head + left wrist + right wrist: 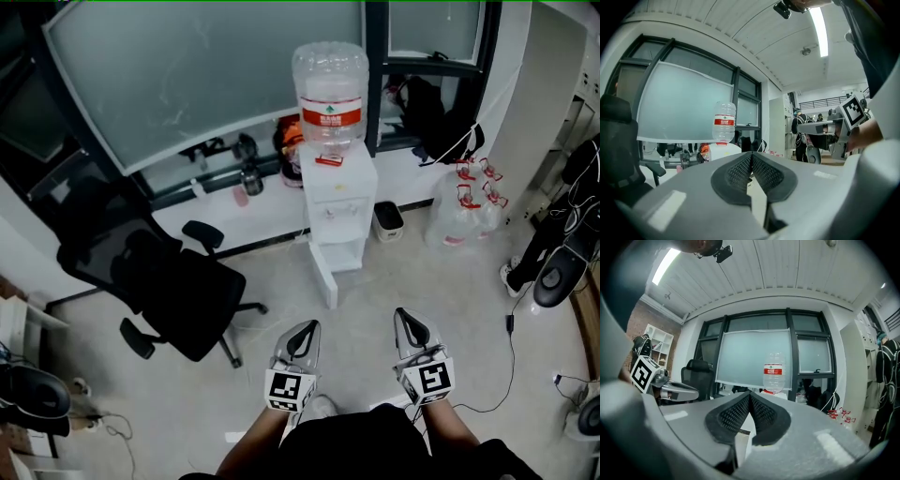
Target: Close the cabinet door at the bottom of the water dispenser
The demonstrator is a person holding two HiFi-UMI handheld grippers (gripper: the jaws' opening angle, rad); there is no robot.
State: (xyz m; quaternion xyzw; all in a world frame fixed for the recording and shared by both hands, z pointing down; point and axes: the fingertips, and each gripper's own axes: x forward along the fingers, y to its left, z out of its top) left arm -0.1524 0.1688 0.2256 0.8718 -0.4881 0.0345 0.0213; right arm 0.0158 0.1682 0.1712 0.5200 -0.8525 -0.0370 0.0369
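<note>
The left gripper (304,336) and right gripper (411,326) are held side by side, apart, low in the head view. In each gripper's own view the jaws are seen pressed together at the tips, with nothing between them. Black-and-white square markers, not writing, are borne on the cubes (289,389). Open floor (366,300) is left between the grippers and the dispenser (339,202). At the dispenser's foot the cabinet door (325,277) is swung out, its edge turned toward the grippers. That room is bounded on the left by a chair (173,286) and on the right by a trailing cable (511,352). A bin (387,221) is set just beside the dispenser. The bottle (329,89) on top is wrapped in a red label whose print is too small to be read. The cabinet's inside cannot be made out.
</note>
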